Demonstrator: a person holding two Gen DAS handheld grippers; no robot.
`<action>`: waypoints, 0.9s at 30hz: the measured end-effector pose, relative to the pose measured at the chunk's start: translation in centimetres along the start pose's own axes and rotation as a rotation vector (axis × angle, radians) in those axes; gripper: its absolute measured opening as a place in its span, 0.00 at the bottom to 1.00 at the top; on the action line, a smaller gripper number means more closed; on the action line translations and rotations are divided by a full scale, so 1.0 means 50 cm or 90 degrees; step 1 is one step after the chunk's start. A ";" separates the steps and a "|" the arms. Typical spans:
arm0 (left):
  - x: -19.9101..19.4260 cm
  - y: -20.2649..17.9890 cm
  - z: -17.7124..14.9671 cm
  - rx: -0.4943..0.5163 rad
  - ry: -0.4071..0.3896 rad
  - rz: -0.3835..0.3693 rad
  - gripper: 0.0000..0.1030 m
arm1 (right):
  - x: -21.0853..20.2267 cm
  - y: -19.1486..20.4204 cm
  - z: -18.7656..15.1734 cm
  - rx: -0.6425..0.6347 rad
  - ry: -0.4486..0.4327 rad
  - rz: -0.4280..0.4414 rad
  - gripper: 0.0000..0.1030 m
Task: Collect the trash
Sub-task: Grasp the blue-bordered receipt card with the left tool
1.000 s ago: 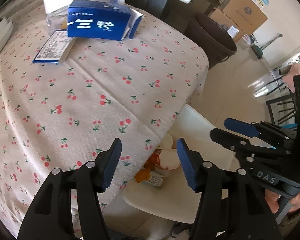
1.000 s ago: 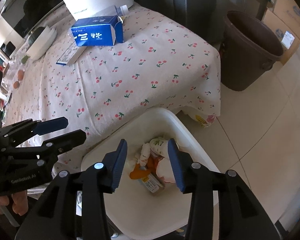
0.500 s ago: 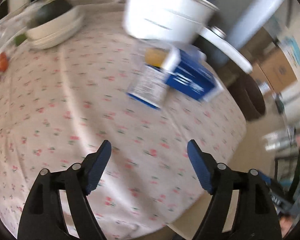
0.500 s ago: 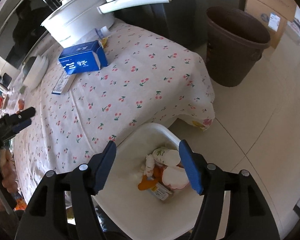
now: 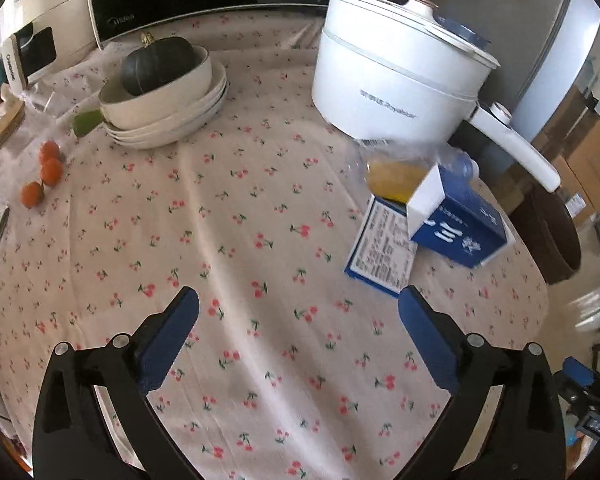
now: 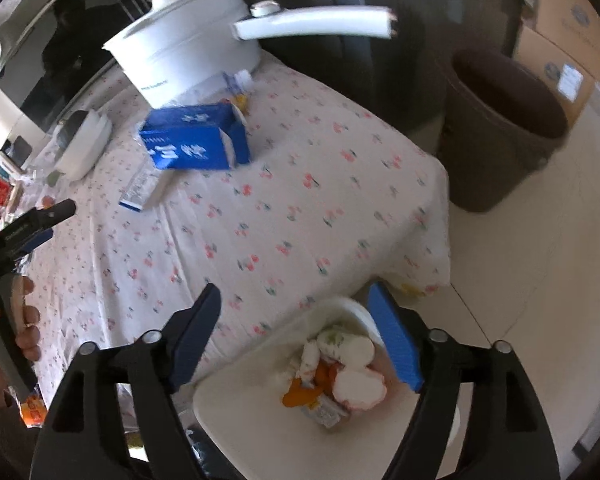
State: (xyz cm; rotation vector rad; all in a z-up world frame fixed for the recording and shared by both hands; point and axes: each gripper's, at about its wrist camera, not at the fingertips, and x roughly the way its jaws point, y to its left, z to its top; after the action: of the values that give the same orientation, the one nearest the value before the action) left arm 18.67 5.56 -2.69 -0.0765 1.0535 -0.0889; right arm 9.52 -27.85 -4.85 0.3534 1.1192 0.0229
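A blue milk carton (image 5: 456,226) lies on the cherry tablecloth (image 5: 240,248), partly on a flat blue-and-white box (image 5: 384,250), with a clear plastic bottle holding orange liquid (image 5: 396,174) behind it. My left gripper (image 5: 296,334) is open and empty above the cloth, short of the carton. My right gripper (image 6: 296,336) is open and empty above a white bin (image 6: 256,412) holding wrappers and cups (image 6: 340,372). The carton (image 6: 196,144) and the left gripper (image 6: 40,220) also show in the right wrist view.
A white electric pot (image 5: 396,80) with a long handle stands behind the carton. Stacked bowls with a dark squash (image 5: 164,92) and small oranges (image 5: 44,176) sit at the left. A brown waste bin (image 6: 500,132) and cardboard boxes (image 6: 560,32) stand on the floor to the right.
My left gripper has swung up from the table edge and bin to face the table top, and opened wider. My right gripper has opened wider and lifted back above the white bin.
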 end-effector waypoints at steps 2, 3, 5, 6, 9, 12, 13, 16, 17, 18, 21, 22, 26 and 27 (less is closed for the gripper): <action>0.014 -0.002 0.008 0.000 0.019 -0.031 0.93 | 0.005 -0.004 0.021 0.016 -0.001 0.018 0.77; 0.019 -0.005 0.009 -0.002 0.028 -0.045 0.93 | 0.010 -0.009 0.038 0.030 -0.003 0.032 0.77; 0.036 -0.014 0.011 -0.003 0.053 -0.061 0.93 | 0.022 -0.015 0.066 0.046 -0.003 0.048 0.77; 0.044 -0.021 0.012 -0.002 0.065 -0.060 0.93 | 0.027 -0.016 0.075 0.051 -0.002 0.054 0.77; 0.060 -0.045 0.012 0.022 0.071 -0.053 0.93 | 0.054 -0.026 0.111 0.076 0.001 0.080 0.77; 0.077 -0.072 0.011 0.059 0.074 -0.051 0.93 | 0.078 -0.024 0.136 0.078 -0.005 0.076 0.77; 0.084 -0.082 0.011 0.071 0.077 -0.057 0.93 | 0.084 -0.022 0.143 0.073 -0.006 0.073 0.77; 0.096 -0.098 0.011 0.089 0.079 -0.055 0.93 | 0.101 -0.011 0.168 0.051 -0.030 0.041 0.77; 0.100 -0.101 0.013 0.091 0.079 -0.052 0.93 | 0.108 -0.010 0.174 0.050 -0.038 0.029 0.77; 0.105 -0.104 0.013 0.093 0.080 -0.050 0.93 | 0.113 -0.011 0.177 0.048 -0.038 0.028 0.77; 0.119 -0.111 0.017 0.105 0.076 -0.040 0.93 | 0.130 -0.004 0.189 0.037 -0.038 0.027 0.77; 0.124 -0.115 0.018 0.114 0.069 -0.034 0.93 | 0.133 0.000 0.193 0.030 -0.040 0.026 0.77; 0.151 -0.132 0.012 0.150 0.074 0.007 0.93 | 0.140 0.019 0.209 0.012 -0.045 0.020 0.77; 0.155 -0.135 0.011 0.154 0.072 0.011 0.91 | 0.141 0.022 0.212 0.010 -0.047 0.026 0.77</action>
State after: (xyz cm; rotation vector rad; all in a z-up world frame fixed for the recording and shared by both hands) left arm 22.69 -1.97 -8.39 0.1577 1.1496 -0.2060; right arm 22.17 -28.28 -6.59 0.3885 1.0397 0.0375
